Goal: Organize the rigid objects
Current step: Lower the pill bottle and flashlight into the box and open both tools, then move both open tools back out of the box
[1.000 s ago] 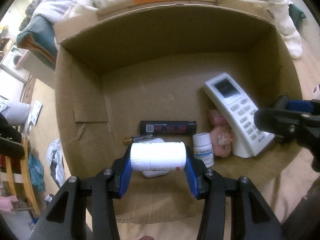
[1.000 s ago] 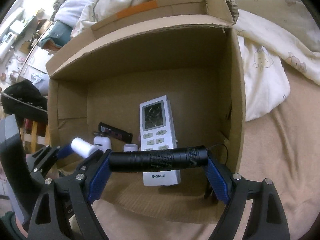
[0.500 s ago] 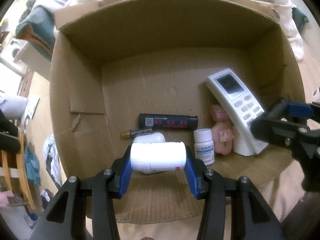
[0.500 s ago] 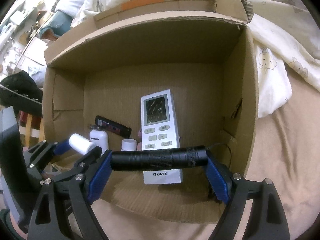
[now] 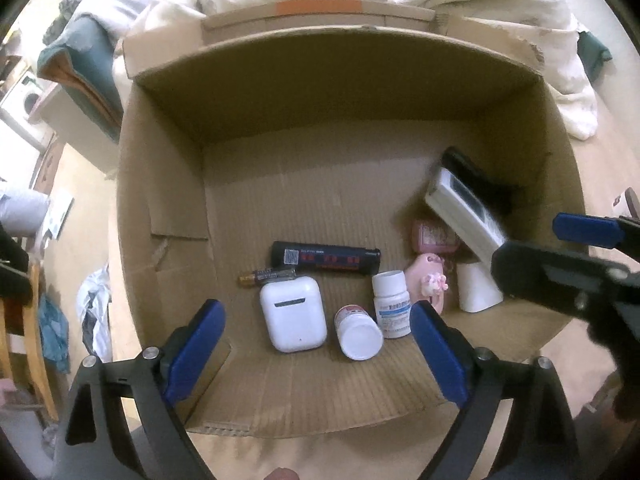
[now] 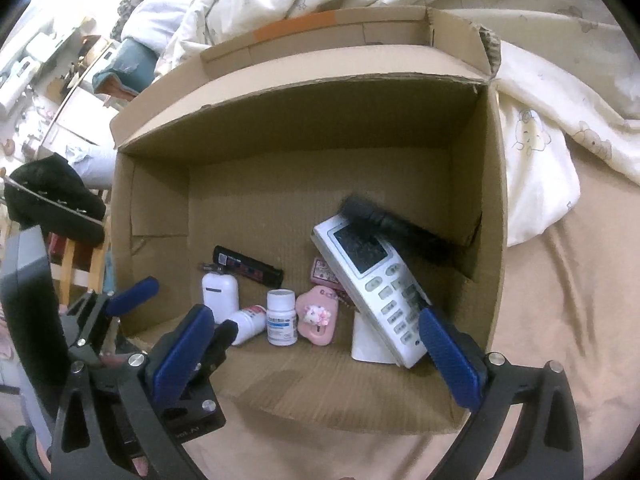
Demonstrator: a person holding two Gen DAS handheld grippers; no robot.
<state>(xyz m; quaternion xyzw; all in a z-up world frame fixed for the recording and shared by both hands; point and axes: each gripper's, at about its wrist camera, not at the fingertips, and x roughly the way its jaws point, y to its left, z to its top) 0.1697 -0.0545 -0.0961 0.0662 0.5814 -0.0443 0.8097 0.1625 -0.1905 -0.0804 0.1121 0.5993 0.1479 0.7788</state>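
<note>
A cardboard box (image 5: 168, 184) sits open on a bed, and everything sorted so far lies on its floor toward the near wall. A white bottle (image 5: 358, 334) lies on its side with its cap facing the near wall, between a white earbud case (image 5: 292, 314) and an upright pill bottle (image 5: 392, 306) whose blue-and-white label is too small to read. Behind them a black tube (image 5: 326, 258) with red print and a square code lies crosswise, with a battery (image 5: 266, 276) touching its left end. To the right are a pink charm (image 6: 316, 316), a small pink packet (image 6: 322, 272) and a white remote (image 6: 376, 280) propped aslant on a white block (image 6: 370, 344); its grey buttons carry marks that cannot be read here. A black flashlight (image 6: 396, 228), blurred, lies across the remote's screen end, reaching to the box's right wall. The back half of the box floor is bare cardboard, and the left side also has open room. The left gripper (image 5: 316, 344) hangs over the near edge; its jaws have just been opening and stand wide with nothing pressed between the blue pads. The right gripper (image 6: 316, 352) has likewise just been opening, its jaws fully spread and holding nothing, above the near right corner. A cream quilt (image 6: 540, 128) printed with bears is bunched behind and right of the box.
</note>
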